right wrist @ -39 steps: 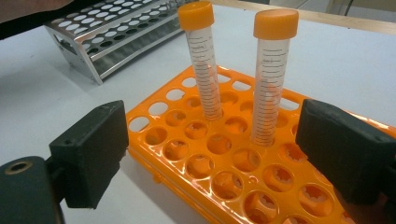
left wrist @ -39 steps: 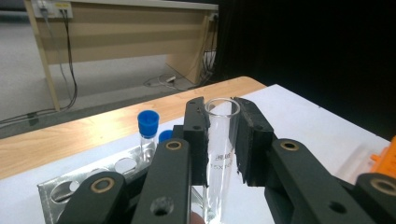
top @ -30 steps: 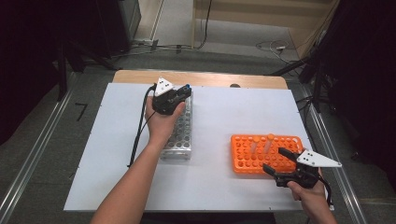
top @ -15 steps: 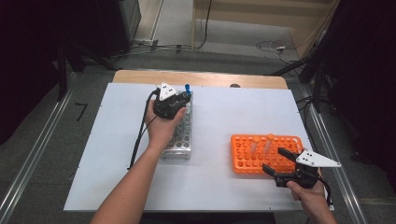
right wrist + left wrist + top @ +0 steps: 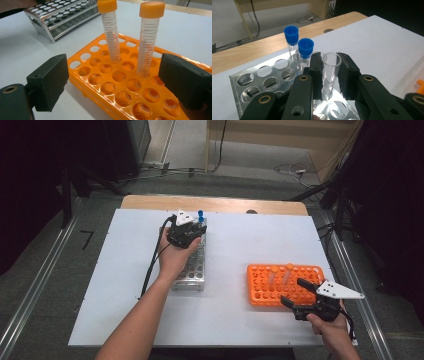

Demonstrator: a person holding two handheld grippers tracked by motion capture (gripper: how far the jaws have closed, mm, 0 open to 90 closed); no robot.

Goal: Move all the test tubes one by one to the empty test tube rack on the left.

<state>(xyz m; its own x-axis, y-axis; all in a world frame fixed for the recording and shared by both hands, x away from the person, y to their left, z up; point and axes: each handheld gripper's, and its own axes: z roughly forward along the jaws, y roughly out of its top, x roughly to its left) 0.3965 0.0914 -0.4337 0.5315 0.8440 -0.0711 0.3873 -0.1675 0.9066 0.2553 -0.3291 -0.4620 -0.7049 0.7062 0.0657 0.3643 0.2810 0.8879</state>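
White surface [image 5: 235, 250] is carrying two racks, and the left gripper [image 5: 331, 71] is closing its fingers [image 5: 316, 72] on an uncapped clear tube [image 5: 331, 66] standing in the metal rack [image 5: 262, 80] — likely lifting it straight up next — while the right gripper [image 5: 113, 82] is waiting with its fingers spread wide at the orange rack [image 5: 125, 90].

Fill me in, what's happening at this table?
A person is working two test-tube racks with a handheld gripper in each hand. The left gripper is shut on an uncapped clear tube standing in the metal rack, beside two blue-capped tubes. The right gripper is open at the near edge of the orange rack, holding nothing; two orange-capped tubes stand in that rack beyond its jaws.
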